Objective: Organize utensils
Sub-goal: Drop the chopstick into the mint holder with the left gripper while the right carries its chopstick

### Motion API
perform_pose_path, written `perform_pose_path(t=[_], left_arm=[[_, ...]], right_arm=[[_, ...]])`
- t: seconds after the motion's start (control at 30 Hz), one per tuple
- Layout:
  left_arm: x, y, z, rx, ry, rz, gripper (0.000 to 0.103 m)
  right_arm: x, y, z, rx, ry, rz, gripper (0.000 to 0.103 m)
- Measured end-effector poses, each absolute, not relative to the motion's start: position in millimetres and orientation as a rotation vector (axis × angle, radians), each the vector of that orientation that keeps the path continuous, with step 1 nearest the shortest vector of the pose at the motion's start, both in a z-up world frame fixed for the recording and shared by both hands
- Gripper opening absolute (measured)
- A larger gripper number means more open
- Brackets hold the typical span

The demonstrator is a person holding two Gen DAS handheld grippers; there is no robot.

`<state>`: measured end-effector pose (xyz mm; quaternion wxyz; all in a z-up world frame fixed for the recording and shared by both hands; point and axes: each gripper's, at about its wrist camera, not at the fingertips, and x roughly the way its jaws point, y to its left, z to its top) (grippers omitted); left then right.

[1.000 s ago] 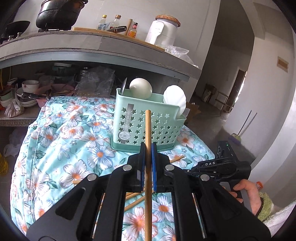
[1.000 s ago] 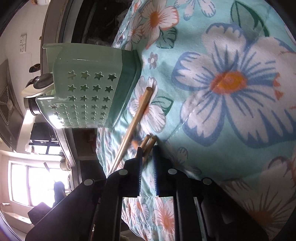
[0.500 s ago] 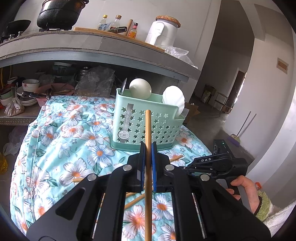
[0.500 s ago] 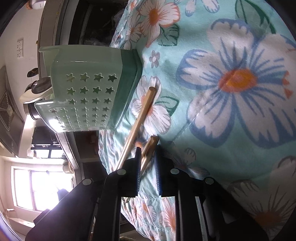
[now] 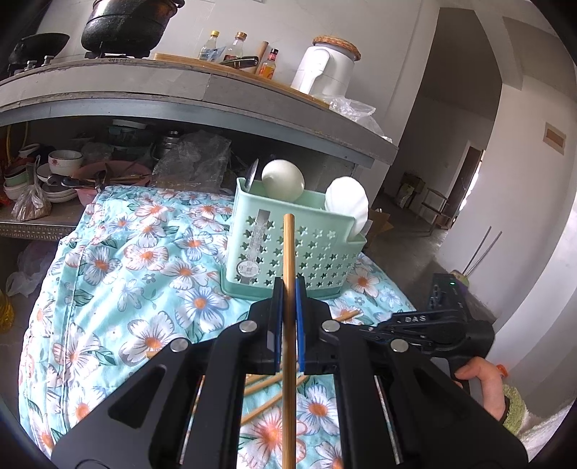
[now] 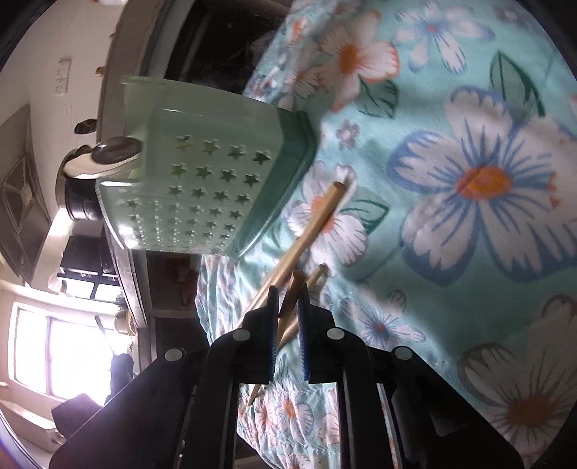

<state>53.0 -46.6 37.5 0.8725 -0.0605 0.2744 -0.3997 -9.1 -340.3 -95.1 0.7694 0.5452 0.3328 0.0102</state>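
Observation:
My left gripper (image 5: 287,288) is shut on a wooden chopstick (image 5: 288,252) that points up and forward, above the floral cloth, in front of a mint green star-pierced utensil caddy (image 5: 288,249). The caddy holds two white ladle-like spoons (image 5: 283,178) and a metal utensil. Several chopsticks (image 5: 268,384) lie on the cloth below. My right gripper (image 6: 288,288) is rolled sideways, low over the cloth, its jaws narrowly apart around the ends of two chopsticks (image 6: 294,288); a third chopstick (image 6: 310,225) lies beside them. The caddy also shows in the right wrist view (image 6: 202,180).
The floral cloth (image 5: 119,259) covers a soft rounded surface. Behind it a shelf holds bowls and dishes (image 5: 61,169); the counter above carries a black pot (image 5: 126,25), bottles and a white appliance (image 5: 324,65). The right hand-held gripper (image 5: 432,324) shows at right.
My right gripper has drawn back slightly and its jaws have opened a little around the chopstick ends. My left gripper has held the chopstick, rising slightly.

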Motion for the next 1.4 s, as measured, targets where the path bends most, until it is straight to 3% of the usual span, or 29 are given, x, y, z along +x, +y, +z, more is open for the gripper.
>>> perform_pose_path(t=[0.23, 0.5, 0.73, 0.97, 1.4], left_arm=[[67, -39, 56, -0.271, 0.522, -0.828, 0.005], [73, -35, 83, -0.364, 0.436, -0.84, 0.005], [81, -36, 75, -0.396, 0.437, -0.808, 0.005], [87, -47, 63, -0.416, 0.306, -0.769, 0.005], [80, -38, 19, -0.318, 0.362, -0.708, 0.005]], right_arm=[[-26, -319, -18, 0.832, 0.554, 0.009, 0.01], [-56, -319, 35, 0.622, 0.406, -0.038, 0.008], [-66, -325, 36, 0.587, 0.387, -0.061, 0.008], [-70, -328, 36, 0.58, 0.385, -0.07, 0.008], [-62, -324, 37, 0.552, 0.395, -0.064, 0.008]])
